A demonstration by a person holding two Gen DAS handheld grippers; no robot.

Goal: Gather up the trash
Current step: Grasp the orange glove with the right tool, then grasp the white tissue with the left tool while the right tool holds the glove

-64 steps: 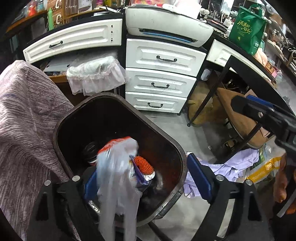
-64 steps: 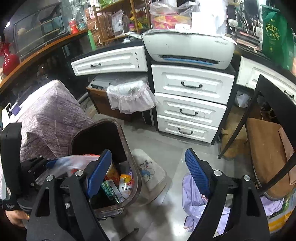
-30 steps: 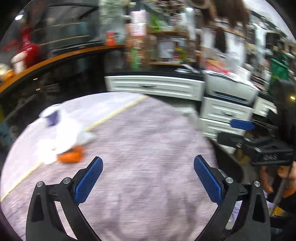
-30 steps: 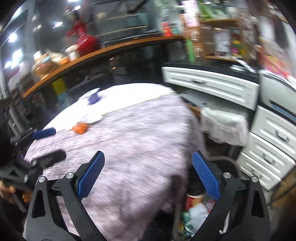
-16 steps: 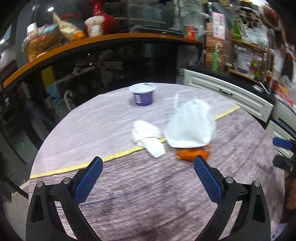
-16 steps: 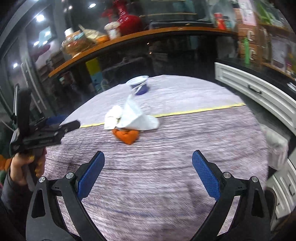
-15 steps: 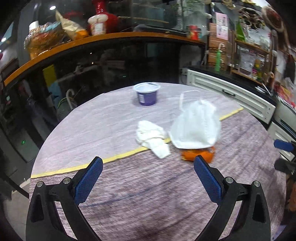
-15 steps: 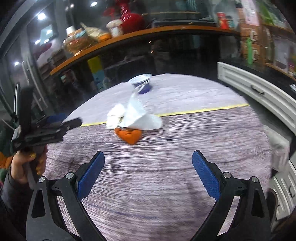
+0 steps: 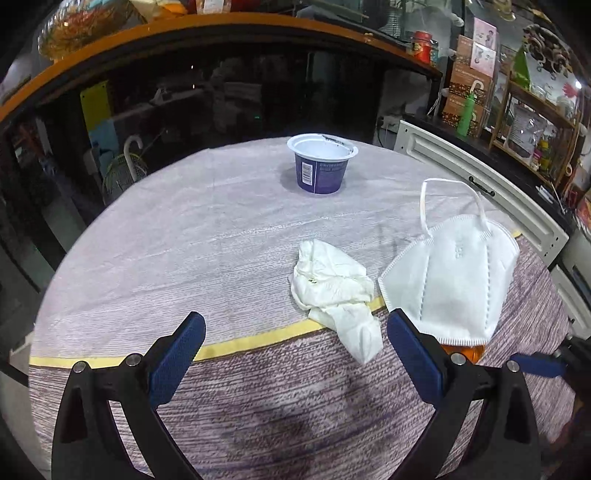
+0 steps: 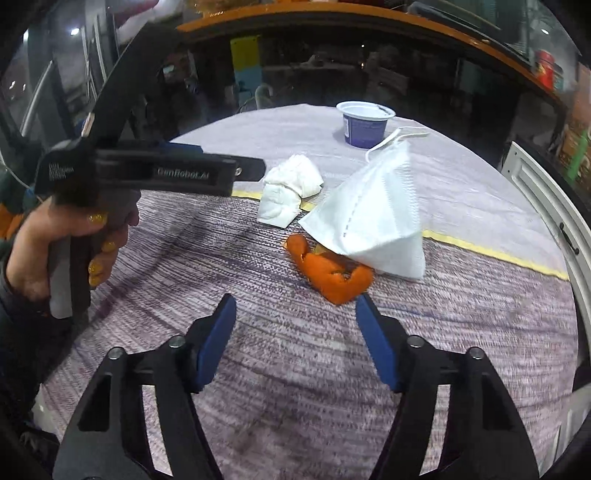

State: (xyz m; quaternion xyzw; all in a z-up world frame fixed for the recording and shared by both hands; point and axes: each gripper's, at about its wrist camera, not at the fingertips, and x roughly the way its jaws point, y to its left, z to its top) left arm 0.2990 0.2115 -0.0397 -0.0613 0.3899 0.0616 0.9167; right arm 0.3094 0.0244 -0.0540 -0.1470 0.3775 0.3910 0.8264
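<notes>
On the round table with a purple cloth (image 9: 184, 258) lie a crumpled white tissue (image 9: 334, 286), a white face mask (image 9: 450, 284), an orange peel (image 10: 328, 271) partly under the mask, and a purple yogurt cup (image 9: 321, 162). My left gripper (image 9: 295, 350) is open and empty, just short of the tissue. My right gripper (image 10: 295, 328) is open and empty, just short of the orange peel. The left gripper also shows in the right wrist view (image 10: 240, 170), beside the tissue (image 10: 290, 188); the mask (image 10: 373, 218) and cup (image 10: 364, 123) show there too.
A dark counter with an orange edge (image 9: 221, 22) runs behind the table. White drawers (image 9: 480, 192) stand to the right, with shelves of goods (image 9: 517, 103) above. A yellow stripe (image 9: 240, 345) crosses the cloth.
Both grippers swung from the trash bin to the table and moved closer to the trash. The right gripper's jaws have narrowed somewhat. The left stays wide open.
</notes>
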